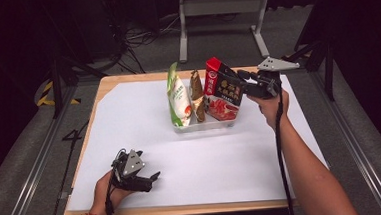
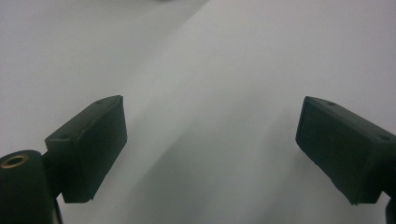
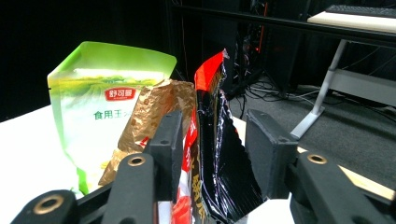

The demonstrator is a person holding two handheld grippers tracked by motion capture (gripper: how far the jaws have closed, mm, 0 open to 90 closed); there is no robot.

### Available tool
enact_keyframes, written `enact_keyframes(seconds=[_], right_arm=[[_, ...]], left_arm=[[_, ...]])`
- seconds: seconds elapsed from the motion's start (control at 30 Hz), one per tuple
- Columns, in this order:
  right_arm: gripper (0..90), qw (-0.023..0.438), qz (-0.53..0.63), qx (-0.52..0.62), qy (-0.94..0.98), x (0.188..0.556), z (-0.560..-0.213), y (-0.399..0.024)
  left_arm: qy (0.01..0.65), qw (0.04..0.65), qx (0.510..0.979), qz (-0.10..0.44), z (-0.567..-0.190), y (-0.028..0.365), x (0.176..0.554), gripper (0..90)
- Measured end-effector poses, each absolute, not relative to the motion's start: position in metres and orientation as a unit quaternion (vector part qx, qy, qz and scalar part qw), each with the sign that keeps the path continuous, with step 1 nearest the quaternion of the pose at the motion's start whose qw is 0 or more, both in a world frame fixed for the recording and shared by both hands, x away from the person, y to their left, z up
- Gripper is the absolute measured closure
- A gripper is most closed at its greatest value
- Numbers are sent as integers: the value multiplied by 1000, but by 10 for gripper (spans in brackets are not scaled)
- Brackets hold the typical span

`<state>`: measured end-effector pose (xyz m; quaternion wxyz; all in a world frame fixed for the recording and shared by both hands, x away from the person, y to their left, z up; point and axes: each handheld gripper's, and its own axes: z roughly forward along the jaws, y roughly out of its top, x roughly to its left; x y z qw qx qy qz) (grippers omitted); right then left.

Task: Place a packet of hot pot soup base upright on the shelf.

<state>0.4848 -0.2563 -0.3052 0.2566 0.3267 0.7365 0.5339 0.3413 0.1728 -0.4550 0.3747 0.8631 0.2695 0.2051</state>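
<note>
- Red and black pouch (image 1: 222, 91): glossy foil-film bag, standing upright at the right end of the white tray (image 1: 204, 125). Judged light, soft-walled and slippery; the film crumples and dents under pressure and the contents likely shift. Best taken by the flat upper part near the sealed top edge, where front and back walls come close together and a pad can bear on each face; a grip low on the bulging body would probably slide.
- Right gripper (image 1: 244, 81): reaches the pouch from the right of the tray, at the pouch's upper half. In the right gripper view the pouch (image 3: 210, 154) stands between the two black jaws, which sit about half open. The left pad (image 3: 170, 140) lies against the red face; the right pad (image 3: 268, 154) appears just clear of the black film, so whether it presses firmly I cannot tell. Not judged a full grasp.
- Brown-gold pouch (image 1: 196, 94): crinkled foil, upright in the tray's middle, touching the red pouch's left side.
- Green and white pouch (image 1: 178, 95): upright at the tray's left end.
- Left gripper (image 1: 153, 179): well apart from the tray, near the table's front edge, released, jaws wide over the white table cover (image 2: 224, 56), holding nothing.
</note>
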Motion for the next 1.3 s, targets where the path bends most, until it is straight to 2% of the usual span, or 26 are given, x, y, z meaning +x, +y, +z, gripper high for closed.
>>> enact_keyframes(seconds=[0.43,0.9,1.3], right_arm=[[555,270,522,322,742,474,-300,-267],[585,276,531,323,733,463,-296,-280],[537,277,514,318,747,450,-311,-283]], left_arm=[[270,375,863,205,-455,172,341,96],[269,373,864,206,-455,172,341,96],[271,371,864,208,-455,172,341,96]])
